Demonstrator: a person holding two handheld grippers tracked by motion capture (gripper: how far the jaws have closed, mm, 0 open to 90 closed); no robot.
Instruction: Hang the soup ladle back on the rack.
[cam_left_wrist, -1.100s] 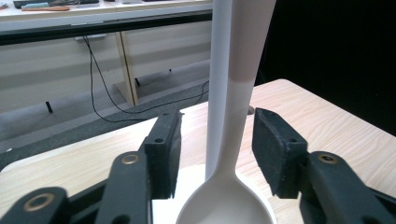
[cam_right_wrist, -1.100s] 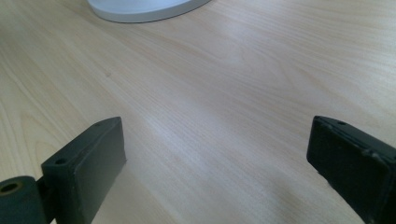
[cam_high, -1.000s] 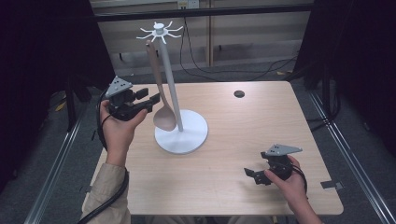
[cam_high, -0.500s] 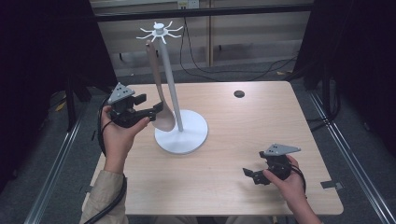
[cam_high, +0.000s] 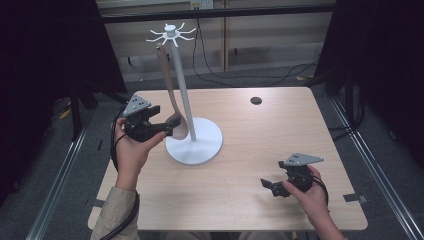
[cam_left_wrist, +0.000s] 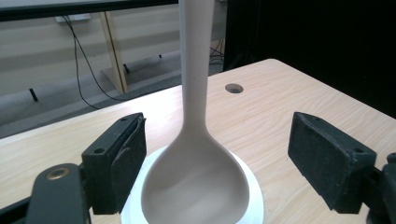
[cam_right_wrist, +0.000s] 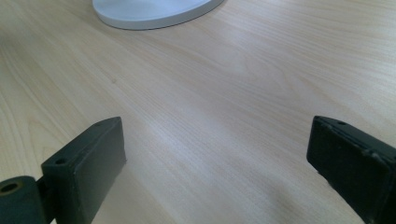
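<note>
A tall white stand (cam_high: 181, 85) with hooks at its top rises from a round base (cam_high: 200, 145) at the table's middle left. A beige spoon (cam_high: 170, 90) hangs from one hook, bowl down. My left gripper (cam_high: 169, 129) is open at the bowl's height. In the left gripper view the spoon's bowl (cam_left_wrist: 196, 186) hangs between the two pads (cam_left_wrist: 119, 163) with a gap on each side of my left gripper (cam_left_wrist: 219, 158). My right gripper (cam_high: 269, 186) rests open at the front right. In its own view my right gripper (cam_right_wrist: 219, 158) has bare wood between its jaws.
The wooden table (cam_high: 260, 135) has a small round hole (cam_high: 256, 100) at the back right. Part of the stand's white base (cam_right_wrist: 154, 9) lies ahead of the right gripper. Cables run over the floor behind the table.
My left gripper has come down and slightly to the right, so the spoon's bowl now hangs between its jaws. The right gripper has stayed put.
</note>
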